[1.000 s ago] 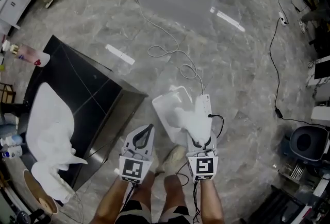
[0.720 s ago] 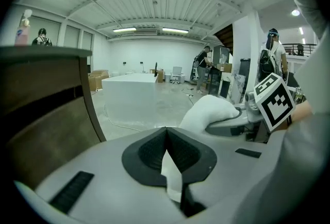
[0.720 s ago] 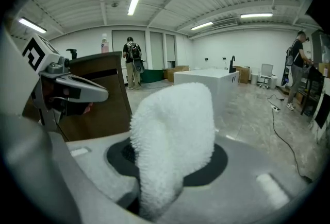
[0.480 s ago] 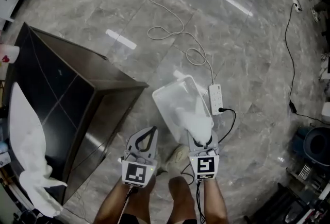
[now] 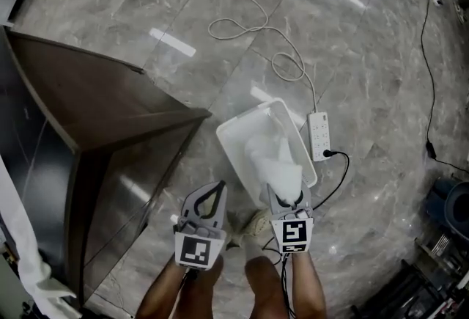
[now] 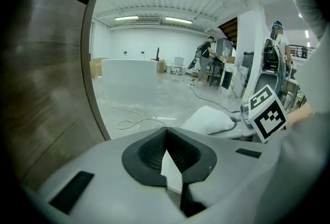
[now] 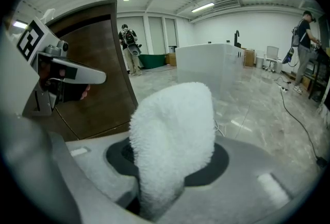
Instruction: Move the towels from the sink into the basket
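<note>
white towel (image 5: 277, 163) hangs clenched in the right tool (image 5: 284, 196), low over the white basket (image 5: 229, 149) on the floor beside the counter (image 5: 110, 105). the left tool (image 5: 209, 196) is closed on nothing. this looks like the drop-off; next, the right jaws must open over the basket. since a second ago both tools have sunk toward the basket, and the sink has left view.

grey left gripper (image 5: 217, 185) and right gripper (image 5: 285, 196), black-white marker cubes (image 5: 198, 249)

left gripper (image 5: 217, 185): jaws together, empty | right gripper (image 5: 287, 196): just beside it, clamped on towel (image 5: 277, 163) | both angled forward and down
</note>
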Demonstrator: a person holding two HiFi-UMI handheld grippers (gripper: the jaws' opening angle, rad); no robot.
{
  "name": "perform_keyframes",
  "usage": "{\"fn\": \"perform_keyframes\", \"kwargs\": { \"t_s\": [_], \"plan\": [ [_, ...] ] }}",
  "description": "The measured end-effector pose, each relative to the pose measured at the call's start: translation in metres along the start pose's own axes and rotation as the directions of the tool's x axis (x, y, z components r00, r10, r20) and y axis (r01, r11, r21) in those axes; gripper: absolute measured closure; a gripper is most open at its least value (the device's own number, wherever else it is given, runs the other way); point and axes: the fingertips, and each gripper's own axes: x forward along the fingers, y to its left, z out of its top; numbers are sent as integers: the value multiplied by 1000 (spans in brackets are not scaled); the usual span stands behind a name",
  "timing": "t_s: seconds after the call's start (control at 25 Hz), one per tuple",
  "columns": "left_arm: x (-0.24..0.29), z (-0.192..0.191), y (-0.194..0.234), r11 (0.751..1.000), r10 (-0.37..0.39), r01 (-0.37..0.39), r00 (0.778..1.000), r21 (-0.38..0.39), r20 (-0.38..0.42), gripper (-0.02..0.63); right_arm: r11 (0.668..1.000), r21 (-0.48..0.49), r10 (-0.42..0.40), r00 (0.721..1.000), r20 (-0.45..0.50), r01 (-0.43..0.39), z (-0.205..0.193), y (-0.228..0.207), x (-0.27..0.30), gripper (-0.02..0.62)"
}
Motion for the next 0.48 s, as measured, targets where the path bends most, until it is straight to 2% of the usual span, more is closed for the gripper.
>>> {"fn": "perform_keyframes", "kwargs": {
  "t_s": [0.28,0.48],
  "plan": [
    [29,-34,5,1000,-3,3,1000,-11,-13,597,999,54,11,999,-39,-9,-49,-10,41,402],
    [43,-45,9,1000,2,-2,1000,-23,-29,597,998,60,23,999,-46,-20,-59,-14,56,390]
  ]
}}
